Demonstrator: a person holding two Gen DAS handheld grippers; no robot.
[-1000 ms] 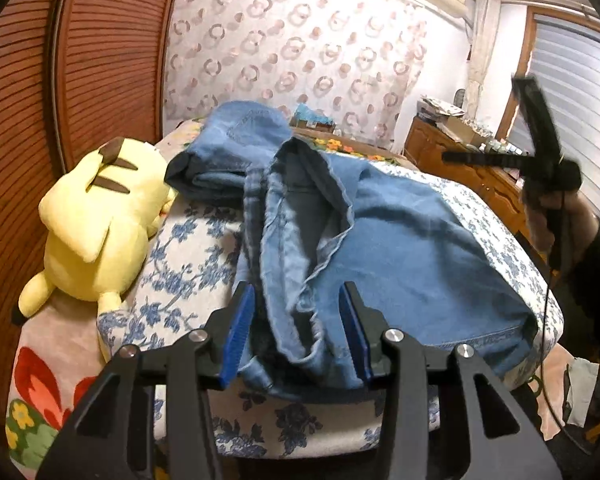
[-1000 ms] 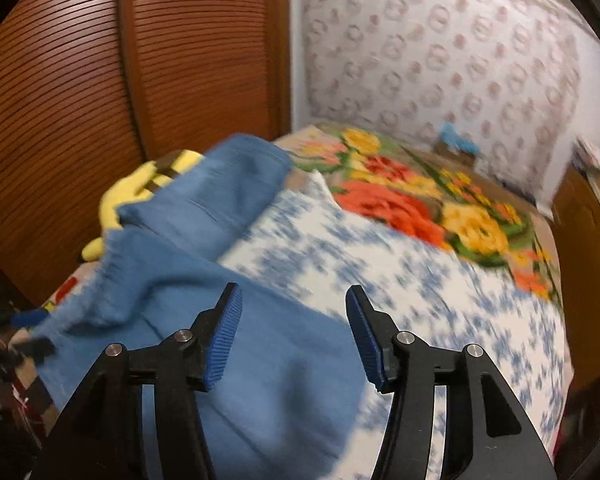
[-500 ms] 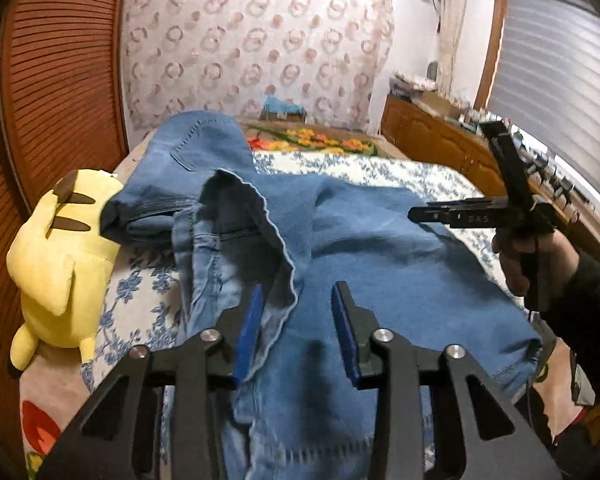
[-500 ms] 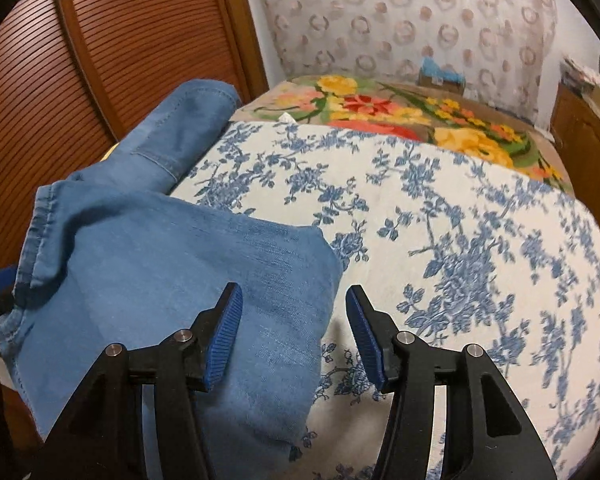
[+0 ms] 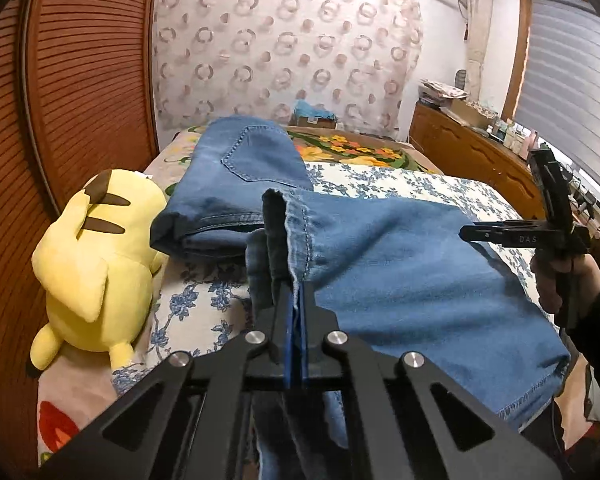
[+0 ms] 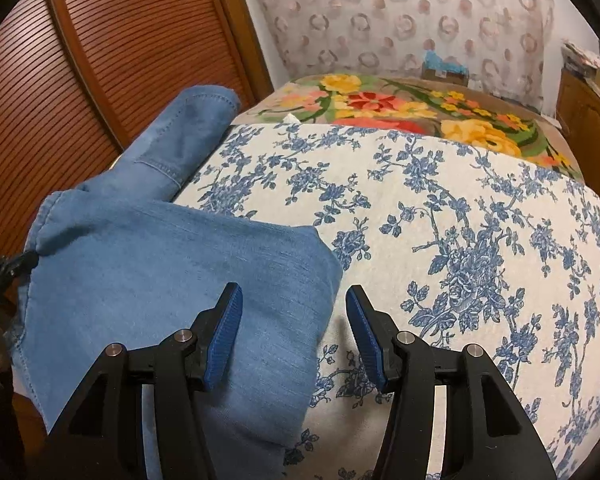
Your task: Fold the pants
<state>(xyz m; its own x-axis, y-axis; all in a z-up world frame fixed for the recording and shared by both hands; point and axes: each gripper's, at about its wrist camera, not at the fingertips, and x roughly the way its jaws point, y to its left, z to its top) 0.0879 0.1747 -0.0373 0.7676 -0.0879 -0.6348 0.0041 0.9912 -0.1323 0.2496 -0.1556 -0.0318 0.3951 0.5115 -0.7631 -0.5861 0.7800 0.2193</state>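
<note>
Pants (image 5: 400, 276) of blue denim lie spread across the bed (image 5: 400, 184), on its blue-flowered cover, with one part folded back toward the bed's far left corner. In the left wrist view, the left gripper (image 5: 295, 320) has its fingers pressed together on a raised hem edge of the pants, the cloth standing up between the blue pads and hanging down below them. A yellow plush toy (image 5: 96, 272) lies along the bed's left edge, just beside the folded denim. At the right edge of the bed the right gripper (image 5: 480, 233) hovers over the denim, held in a hand (image 5: 556, 280).

In the right wrist view, the right gripper (image 6: 292, 330) has its fingers spread apart; the left pad sits above the pants (image 6: 172, 280), the right pad above the bare flowered cover (image 6: 460, 240), with the pants' fold edge between them. Only here does the left gripper's tip (image 6: 24, 260) show from outside, pinching the denim at the near left edge. A bright floral blanket (image 6: 400, 104) covers the bed's far end.
</note>
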